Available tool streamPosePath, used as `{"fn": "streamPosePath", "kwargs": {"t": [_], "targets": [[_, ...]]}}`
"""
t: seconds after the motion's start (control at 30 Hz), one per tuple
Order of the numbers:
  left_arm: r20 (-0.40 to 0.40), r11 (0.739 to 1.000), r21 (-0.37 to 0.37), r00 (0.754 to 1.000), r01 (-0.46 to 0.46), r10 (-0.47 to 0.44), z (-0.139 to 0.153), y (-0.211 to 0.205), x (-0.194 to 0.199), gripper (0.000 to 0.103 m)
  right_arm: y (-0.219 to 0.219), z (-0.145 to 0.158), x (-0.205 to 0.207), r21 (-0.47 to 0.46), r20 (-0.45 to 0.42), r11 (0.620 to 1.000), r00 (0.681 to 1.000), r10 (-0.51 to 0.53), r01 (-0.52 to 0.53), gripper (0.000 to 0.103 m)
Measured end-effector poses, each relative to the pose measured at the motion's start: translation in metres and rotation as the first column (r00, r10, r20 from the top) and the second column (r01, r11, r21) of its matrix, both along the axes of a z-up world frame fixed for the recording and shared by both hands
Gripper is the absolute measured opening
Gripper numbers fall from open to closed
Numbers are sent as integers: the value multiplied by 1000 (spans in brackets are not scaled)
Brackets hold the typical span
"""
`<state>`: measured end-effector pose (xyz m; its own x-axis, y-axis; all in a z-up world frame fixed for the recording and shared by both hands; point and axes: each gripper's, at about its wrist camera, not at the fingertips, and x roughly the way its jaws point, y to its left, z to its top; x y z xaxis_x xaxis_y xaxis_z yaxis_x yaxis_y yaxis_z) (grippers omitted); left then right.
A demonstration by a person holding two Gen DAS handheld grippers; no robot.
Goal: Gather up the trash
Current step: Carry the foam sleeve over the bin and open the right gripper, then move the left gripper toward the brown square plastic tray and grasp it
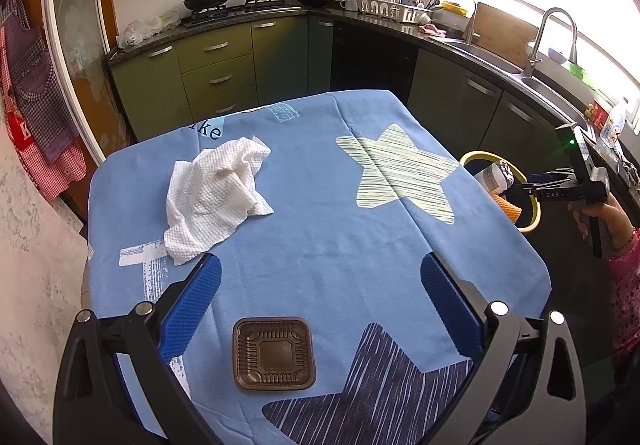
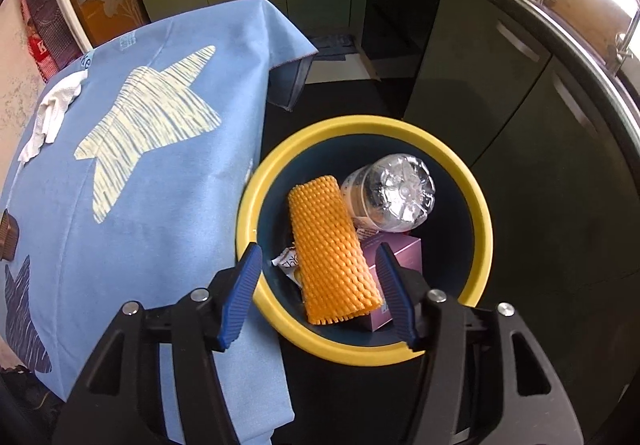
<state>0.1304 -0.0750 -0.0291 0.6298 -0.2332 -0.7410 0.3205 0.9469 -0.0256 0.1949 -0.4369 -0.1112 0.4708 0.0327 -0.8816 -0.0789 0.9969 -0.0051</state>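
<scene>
Low in the left view, the brown plastic tray (image 1: 274, 354) lies between the wide-spread left gripper (image 1: 320, 305); grabbing it looks next. The right gripper (image 2: 318, 295) hangs empty and parted above the yellow-rimmed bin (image 2: 478, 205).

Home kitchen, gas stove (image 1: 240, 7) with pans, green cabinets (image 1: 216, 73), sink faucet (image 1: 554, 37), dish rack (image 1: 394, 9)

Embossed paper towel (image 1: 218, 191), glossy plastic tray (image 1: 274, 354)
</scene>
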Motion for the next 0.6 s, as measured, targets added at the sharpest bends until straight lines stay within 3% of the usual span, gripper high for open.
{"fn": "streamPosePath", "kwargs": {"t": [0.6], "targets": [[-95,999,10,995,-38,39,-35,30,-7,98,40,22,-17,-29,41,997,997,72,-71,61]]}}
